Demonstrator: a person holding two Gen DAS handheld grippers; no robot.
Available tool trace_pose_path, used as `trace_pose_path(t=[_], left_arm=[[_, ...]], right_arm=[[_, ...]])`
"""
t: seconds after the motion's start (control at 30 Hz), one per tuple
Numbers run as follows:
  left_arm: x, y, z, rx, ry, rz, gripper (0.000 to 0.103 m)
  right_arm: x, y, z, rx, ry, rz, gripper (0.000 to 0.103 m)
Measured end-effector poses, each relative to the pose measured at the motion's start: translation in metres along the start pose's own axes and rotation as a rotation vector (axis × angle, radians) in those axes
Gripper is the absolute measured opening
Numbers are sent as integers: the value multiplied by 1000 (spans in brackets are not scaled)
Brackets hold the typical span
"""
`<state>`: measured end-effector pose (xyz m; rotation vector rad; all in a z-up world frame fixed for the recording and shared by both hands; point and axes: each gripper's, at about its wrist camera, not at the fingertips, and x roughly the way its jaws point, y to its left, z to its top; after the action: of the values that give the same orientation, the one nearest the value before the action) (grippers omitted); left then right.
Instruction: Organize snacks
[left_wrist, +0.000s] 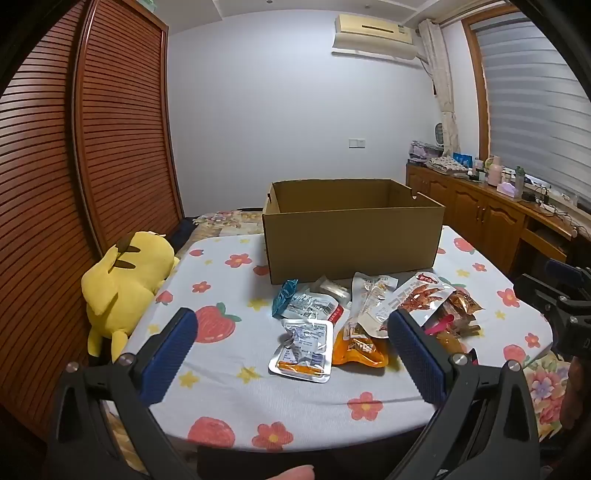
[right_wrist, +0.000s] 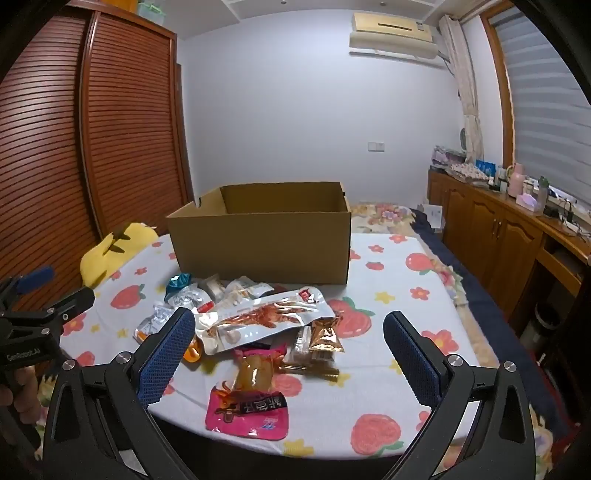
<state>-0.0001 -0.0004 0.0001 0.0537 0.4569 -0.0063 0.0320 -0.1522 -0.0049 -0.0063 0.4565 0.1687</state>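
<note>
An open cardboard box (left_wrist: 352, 236) stands at the back of the table; it also shows in the right wrist view (right_wrist: 262, 243). Several snack packets lie in front of it: a silver packet (left_wrist: 303, 349), an orange one (left_wrist: 356, 347), a teal one (left_wrist: 284, 297), a long white packet with a red picture (right_wrist: 266, 317), a gold one (right_wrist: 325, 336) and a pink one (right_wrist: 251, 400). My left gripper (left_wrist: 291, 332) is open above the near edge, with the silver and orange packets between its fingers. My right gripper (right_wrist: 288, 332) is open over the pink and gold packets.
The table has a white cloth with strawberries and flowers (left_wrist: 221, 387). A yellow plush toy (left_wrist: 125, 284) lies at its left edge. A louvred wooden wardrobe (left_wrist: 110, 129) stands left. A wooden cabinet (right_wrist: 498, 229) with bottles runs along the right wall.
</note>
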Motion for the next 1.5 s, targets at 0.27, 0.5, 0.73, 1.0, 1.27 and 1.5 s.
trace_pose_path(t=[0.27,0.5,0.73,1.0,1.27,1.5], left_arm=[[0,-1,-2,-6,1,-1,103],[0,0,0,-3,2,1,103],[0,0,0,-4,3,0,103],[0,-1,0,-4,3,-1,103],[0,-1,0,-4,2,-1,103],[-1,-1,1,-5,2,-3,103]], right_arm=[[-1,0,0,-3,-2,-3,103],[-2,0,1,-2,-3,-3,103],[-3,0,1,-2,-7,-2,103],[-3,0,1,-2,-8,-2,103],[-3,0,1,-2,-10,-1,103],[-4,1,1,-1,-9,-2,103]])
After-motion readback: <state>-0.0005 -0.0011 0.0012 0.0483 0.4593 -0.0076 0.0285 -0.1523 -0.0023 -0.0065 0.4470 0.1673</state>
